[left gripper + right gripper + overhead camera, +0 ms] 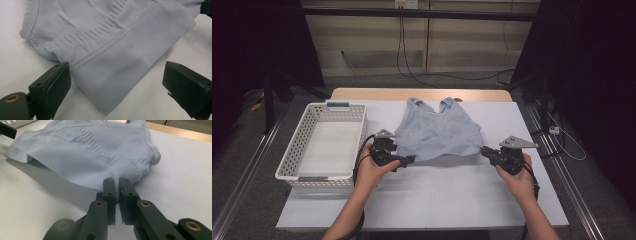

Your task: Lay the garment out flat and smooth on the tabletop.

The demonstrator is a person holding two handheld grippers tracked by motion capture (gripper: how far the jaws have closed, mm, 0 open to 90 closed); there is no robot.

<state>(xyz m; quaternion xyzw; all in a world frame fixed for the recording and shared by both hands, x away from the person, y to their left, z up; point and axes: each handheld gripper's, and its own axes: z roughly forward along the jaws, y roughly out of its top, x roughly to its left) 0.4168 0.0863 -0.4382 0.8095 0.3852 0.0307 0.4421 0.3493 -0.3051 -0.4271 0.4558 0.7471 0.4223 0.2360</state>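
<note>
Pale blue ribbed top (437, 134) lying flat on white table cover (452, 195), straps toward the far edge, hem band toward the person. Taken as landmark for everything below.

Right gripper (486, 151) at the top's right hem corner. Jaws clenched on the ribbed hem band, fabric pinched into a small upright fold between the pads (111, 192); in the right gripper view the rest of the garment (95, 152) spreads away beyond the jaws, slightly lifted at the pinch, shadow underneath. Right hand (518, 179) behind the gripper, on the near right of the top.

Left gripper (408, 160) at the top's left hem corner. Jaws released, standing wide apart: in the left gripper view one pad (58, 87) just beside the hem edge, the other well clear of it over bare table cover, hem corner (110, 82) lying between them, not pressed. Left hand (373, 170) on the near left of the top.

White perforated basket (294, 160) well left of the top, beyond the left hand, long side parallel to the garment's left edge. Wooden table edge (422, 93) just past the straps.
</note>
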